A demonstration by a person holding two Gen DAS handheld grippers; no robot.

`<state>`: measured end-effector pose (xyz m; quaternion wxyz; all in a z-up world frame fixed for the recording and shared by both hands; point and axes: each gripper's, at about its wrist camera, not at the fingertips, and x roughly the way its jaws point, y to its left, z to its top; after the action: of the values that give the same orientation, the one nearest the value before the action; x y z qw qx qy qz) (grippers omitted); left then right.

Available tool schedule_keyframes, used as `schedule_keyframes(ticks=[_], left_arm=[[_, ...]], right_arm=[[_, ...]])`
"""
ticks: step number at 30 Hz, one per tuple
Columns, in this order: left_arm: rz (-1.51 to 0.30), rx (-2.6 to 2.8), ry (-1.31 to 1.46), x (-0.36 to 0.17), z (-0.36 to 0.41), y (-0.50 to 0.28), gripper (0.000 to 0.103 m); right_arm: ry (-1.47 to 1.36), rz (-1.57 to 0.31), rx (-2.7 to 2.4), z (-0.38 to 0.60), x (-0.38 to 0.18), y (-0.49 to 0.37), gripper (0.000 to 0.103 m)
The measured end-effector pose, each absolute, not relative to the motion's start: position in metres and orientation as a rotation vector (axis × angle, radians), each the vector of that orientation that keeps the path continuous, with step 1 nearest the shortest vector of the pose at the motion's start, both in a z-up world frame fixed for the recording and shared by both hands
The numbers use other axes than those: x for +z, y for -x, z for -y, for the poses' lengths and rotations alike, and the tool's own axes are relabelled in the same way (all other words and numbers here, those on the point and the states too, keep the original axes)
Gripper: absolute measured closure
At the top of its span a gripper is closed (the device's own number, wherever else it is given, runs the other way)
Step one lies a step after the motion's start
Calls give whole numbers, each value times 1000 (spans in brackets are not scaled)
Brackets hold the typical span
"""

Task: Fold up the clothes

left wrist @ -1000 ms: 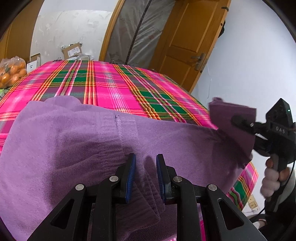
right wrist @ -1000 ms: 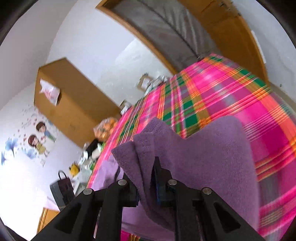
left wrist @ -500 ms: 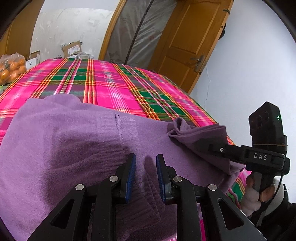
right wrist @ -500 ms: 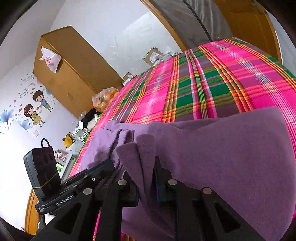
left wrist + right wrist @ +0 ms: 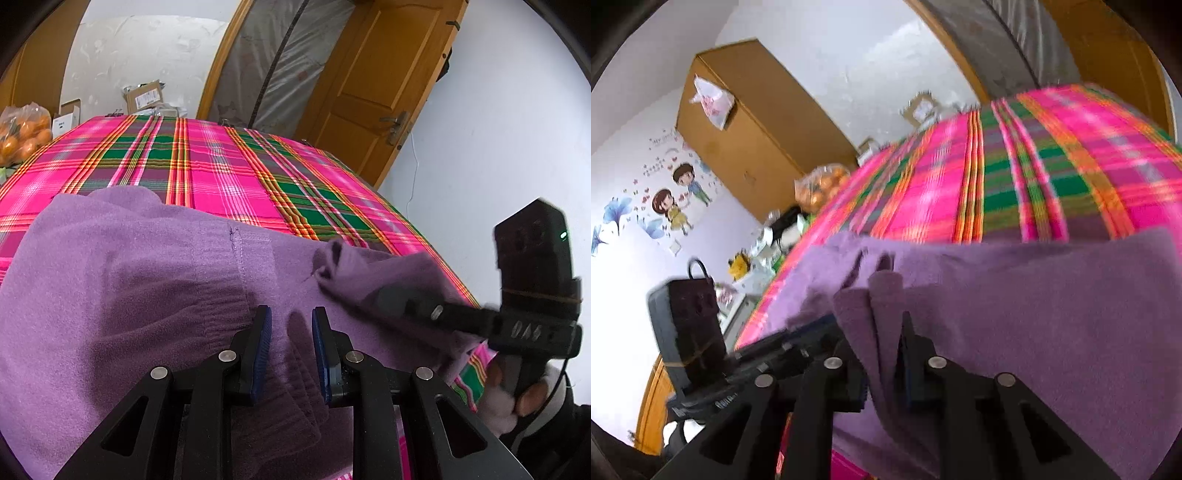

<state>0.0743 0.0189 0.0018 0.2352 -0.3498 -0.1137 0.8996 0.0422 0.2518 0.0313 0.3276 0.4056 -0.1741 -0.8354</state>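
The left gripper [image 5: 288, 350] sits low over the near edge of the purple garment [image 5: 122, 280], which lies spread on the plaid cloth [image 5: 221, 173] covering the table. Its jaws stand a little apart with a ridge of the ribbed hem between the blue pads [image 5: 263, 350]; the fabric fills the gap and the pads press on it from both sides, so it is pinching the hem.

The right gripper [image 5: 882, 354] comes in from the right side of the left wrist view, held in a person's hand [image 5: 517, 391]. A doubled fold of the same garment stands up between its fingers. Its jaws are opening, and in its own blurred view the fold is still between them, hugging the left finger, with a thin dark gap against the right pad; whether the pads still press on it cannot be told. The folded corner it carries lies on top of the flat part of the garment, just beside the left gripper's right finger.

Behind the table stand a wooden door [image 5: 373, 85], a plastic-draped doorway [image 5: 273, 62], cardboard boxes [image 5: 144, 96] and a bag of oranges [image 5: 22, 133]. The right wrist view shows a wooden cabinet [image 5: 750, 136] and cartoon wall stickers [image 5: 672, 199]. The left gripper's body partly blocks that view at lower left.
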Motion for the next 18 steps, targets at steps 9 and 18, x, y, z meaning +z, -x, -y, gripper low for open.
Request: schedule_keyframes(ticks=[9, 18], left_arm=[[314, 2464, 958, 2, -17, -76, 80], [287, 2437, 957, 15, -24, -86, 79]], right_arm=[[-1086, 378, -2104, -241, 32, -58, 66], [-1061, 273, -2049, -266, 40, -88, 65]])
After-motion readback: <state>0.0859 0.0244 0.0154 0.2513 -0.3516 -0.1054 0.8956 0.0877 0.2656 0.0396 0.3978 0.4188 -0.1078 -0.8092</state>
